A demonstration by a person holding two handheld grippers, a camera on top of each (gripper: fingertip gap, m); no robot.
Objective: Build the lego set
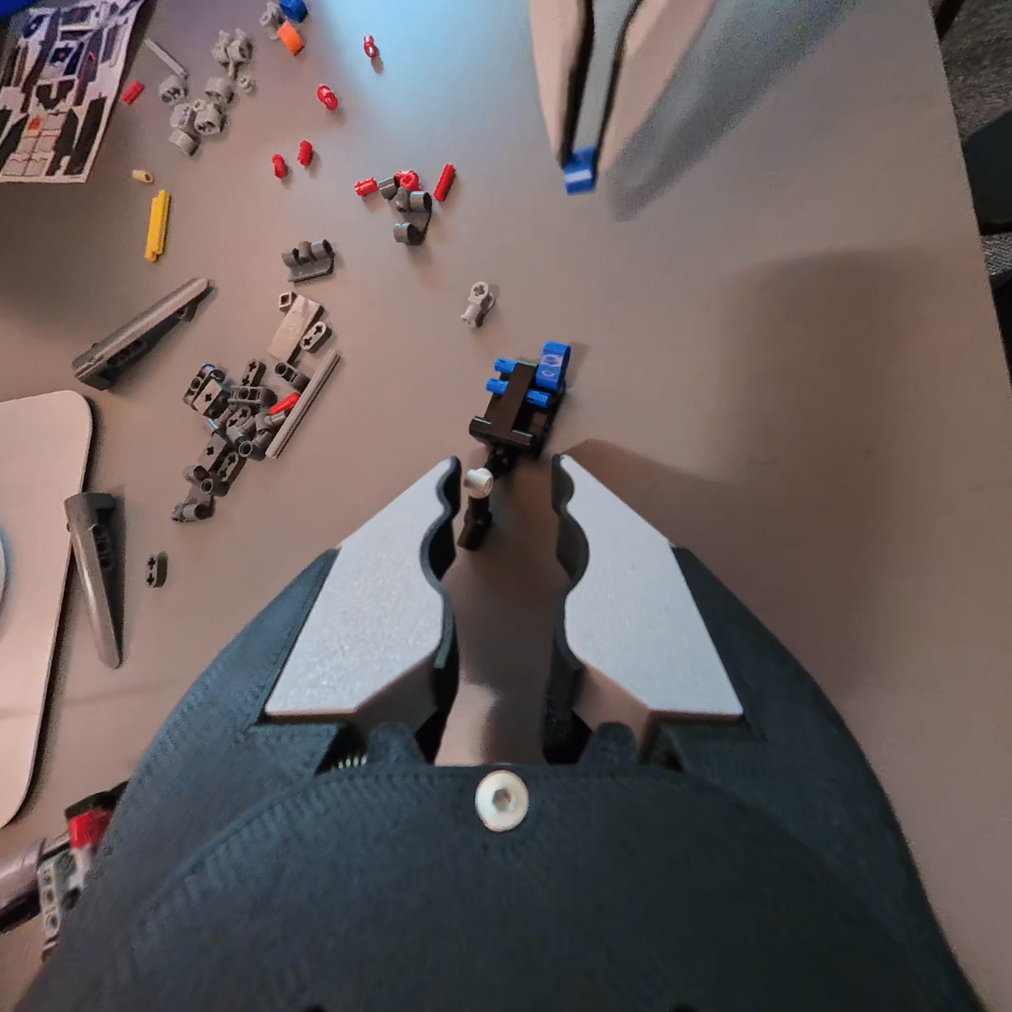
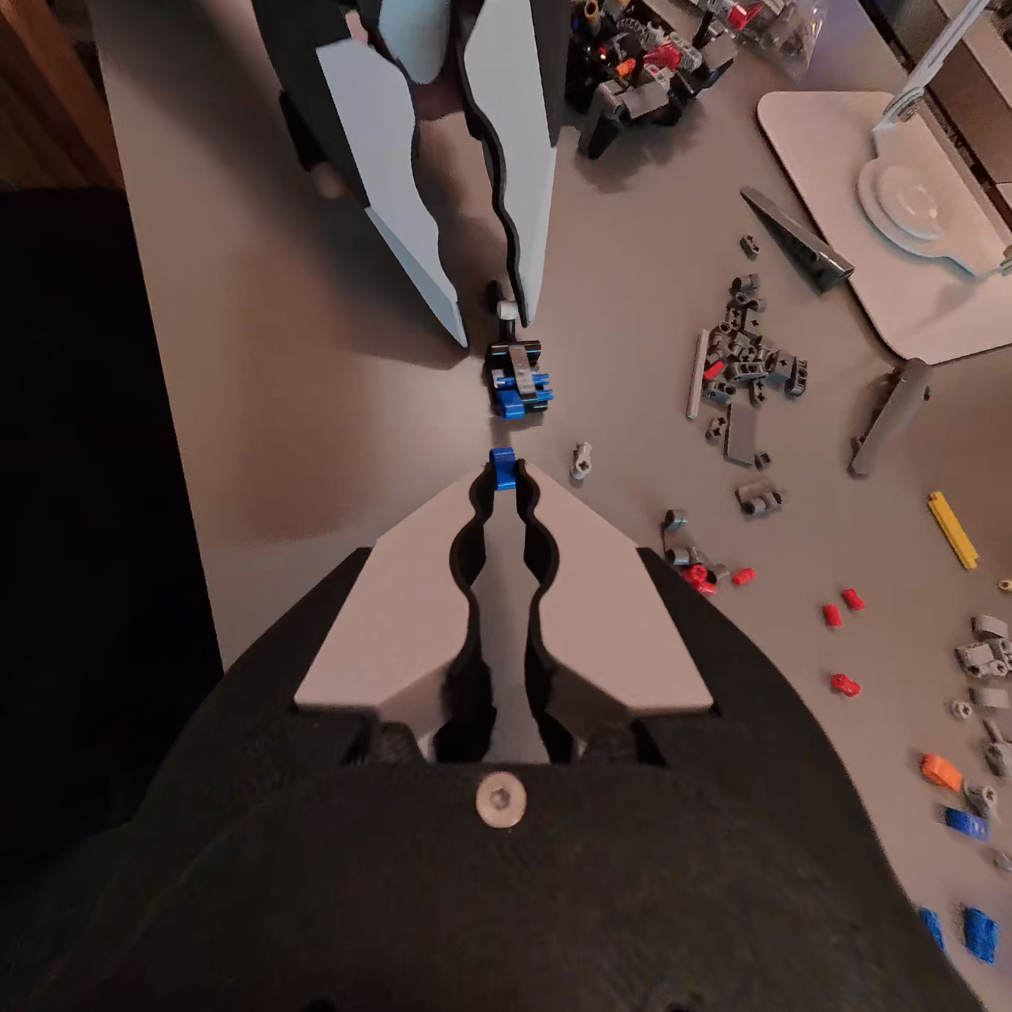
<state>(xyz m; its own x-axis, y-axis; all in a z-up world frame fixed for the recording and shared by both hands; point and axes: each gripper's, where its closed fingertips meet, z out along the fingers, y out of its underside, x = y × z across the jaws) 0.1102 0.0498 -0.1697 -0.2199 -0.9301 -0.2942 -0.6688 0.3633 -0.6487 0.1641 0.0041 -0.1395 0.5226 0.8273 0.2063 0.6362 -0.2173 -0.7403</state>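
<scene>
Grey and smooth, the table (image 1: 712,339) has little building bricks all over it. The left gripper (image 1: 504,465) is spread wide and holds nothing. A black stick with a white knob (image 1: 478,482) lies between its fingers, just beside one of them, and joins a small black and blue brick model (image 1: 517,405) right in front. The right gripper (image 2: 502,471) pinches a small blue brick (image 2: 501,468) at its tips, near the other end of the model. Off to one side lie a heap of dark grey bricks (image 1: 235,427), some red pegs (image 1: 290,161), a yellow bar (image 1: 157,224), a lone light grey piece (image 1: 478,303) and a sticker sheet (image 1: 49,93). A pale mat (image 1: 38,547) sits at the table's edge.
</scene>
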